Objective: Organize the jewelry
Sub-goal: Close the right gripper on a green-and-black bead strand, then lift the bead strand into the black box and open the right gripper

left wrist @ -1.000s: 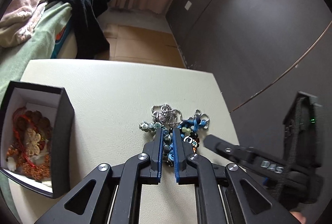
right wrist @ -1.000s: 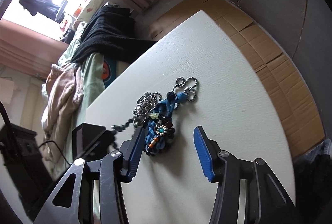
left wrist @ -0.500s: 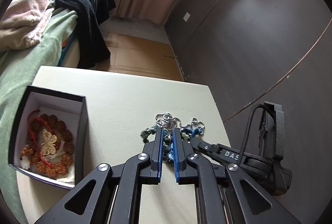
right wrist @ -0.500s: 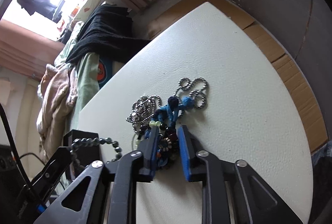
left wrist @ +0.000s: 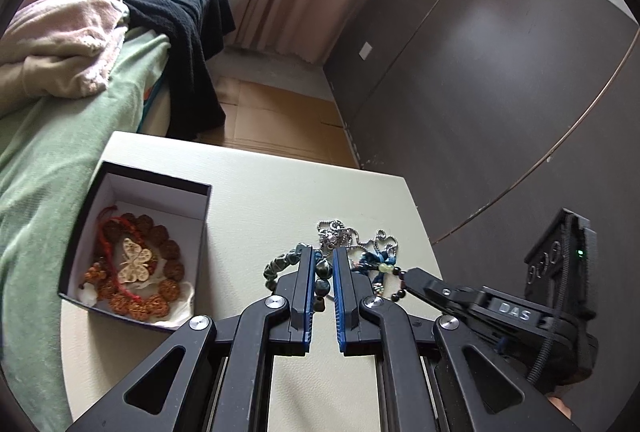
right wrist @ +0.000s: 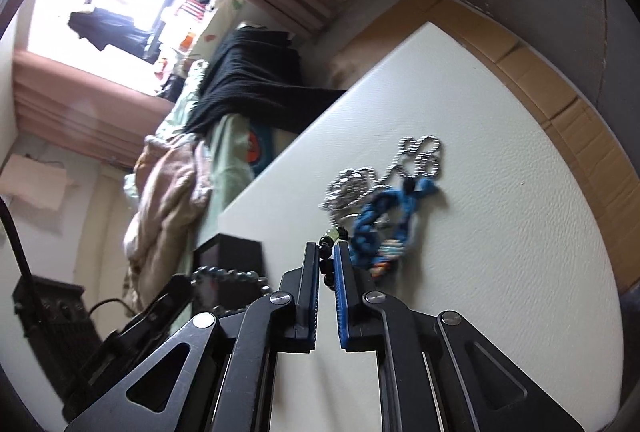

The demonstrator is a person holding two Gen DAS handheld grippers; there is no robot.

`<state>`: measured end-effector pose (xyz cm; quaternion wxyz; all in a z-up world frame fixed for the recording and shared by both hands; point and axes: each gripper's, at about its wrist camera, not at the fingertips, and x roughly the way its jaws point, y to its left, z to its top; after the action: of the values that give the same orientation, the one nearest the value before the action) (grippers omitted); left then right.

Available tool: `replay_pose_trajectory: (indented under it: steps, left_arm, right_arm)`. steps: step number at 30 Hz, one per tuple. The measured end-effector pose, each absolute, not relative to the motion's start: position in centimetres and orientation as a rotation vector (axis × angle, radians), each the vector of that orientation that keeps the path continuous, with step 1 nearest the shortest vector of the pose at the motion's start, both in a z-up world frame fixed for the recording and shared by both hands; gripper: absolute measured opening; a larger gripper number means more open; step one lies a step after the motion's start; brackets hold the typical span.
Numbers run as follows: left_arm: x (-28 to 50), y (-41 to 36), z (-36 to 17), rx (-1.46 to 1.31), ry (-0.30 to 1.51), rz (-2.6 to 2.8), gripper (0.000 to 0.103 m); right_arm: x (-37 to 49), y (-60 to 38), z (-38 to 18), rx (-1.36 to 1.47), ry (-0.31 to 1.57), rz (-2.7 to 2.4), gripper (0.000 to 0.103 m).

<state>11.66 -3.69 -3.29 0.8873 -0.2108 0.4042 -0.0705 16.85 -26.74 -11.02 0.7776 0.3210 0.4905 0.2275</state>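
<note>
Now my left gripper [left wrist: 323, 264] has its jaws clamped on a dark green bead bracelet [left wrist: 280, 266], which loops out to the left of the blue pads and hangs above the pale counter [left wrist: 260, 200]. Half a second ago those beads were still bunched in the pile; since then I have lifted, the counter looks farther below and the black jewelry box [left wrist: 136, 252] has slid closer toward the middle of the left wrist view. Inside the box lie a brown bead bracelet [left wrist: 160, 272], a red cord [left wrist: 108, 232] and a cream butterfly piece [left wrist: 136, 260].

My right gripper [right wrist: 326, 264] has its jaws pinched on a black bead strand [right wrist: 326, 260] with a pale green bead [right wrist: 334, 232] just beyond the tips. A second ago these jaws stood wide apart around the pile; half a second ago they were closing on it; now only a narrow gap filled with beads remains. In the left wrist view this gripper [left wrist: 412, 278] reaches in from the right with the strand at its tip.

Left on the counter, just ahead of both grippers, are the blue braided cord bracelet [right wrist: 384, 216] and the silver ball chain [right wrist: 420, 156], touching each other. The blue cord has stretched out longer than before, drawn away from the chain's loops.

A bed with green sheet [left wrist: 48, 152] and a black knit garment [left wrist: 188, 24] lie beyond the counter.
</note>
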Motion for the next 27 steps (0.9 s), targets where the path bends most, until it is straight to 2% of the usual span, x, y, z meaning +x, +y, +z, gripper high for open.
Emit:
replay_pose_trajectory:
  steps: [19, 22, 24, 25, 26, 27]
  left_arm:
    - [9.8, 2.9, -0.6, -0.505, 0.715, -0.055, 0.009]
    - [10.2, 4.3, -0.6, -0.522, 0.713, -0.017, 0.012]
    - [10.2, 5.1, -0.7, -0.543, 0.720, -0.013, 0.028]
    - [10.1, 5.7, -0.7, -0.562, 0.713, 0.000, 0.049]
    - [9.9, 6.2, -0.8, -0.577, 0.698, 0.014, 0.065]
    - [9.6, 6.6, -0.7, -0.589, 0.681, 0.029, 0.070]
  right_arm:
    - [14.6, -22.7, -6.7, 0.686, 0.955, 0.668, 0.009]
    - [14.5, -21.8, -6.4, 0.672, 0.950, 0.687, 0.009]
    - [14.5, -21.3, -6.4, 0.666, 0.954, 0.698, 0.009]
    - [14.5, -21.0, -6.4, 0.662, 0.956, 0.704, 0.009]
    - [14.5, -20.7, -6.4, 0.660, 0.958, 0.710, 0.009]
    - [14.5, -20.4, -6.4, 0.658, 0.960, 0.717, 0.009]
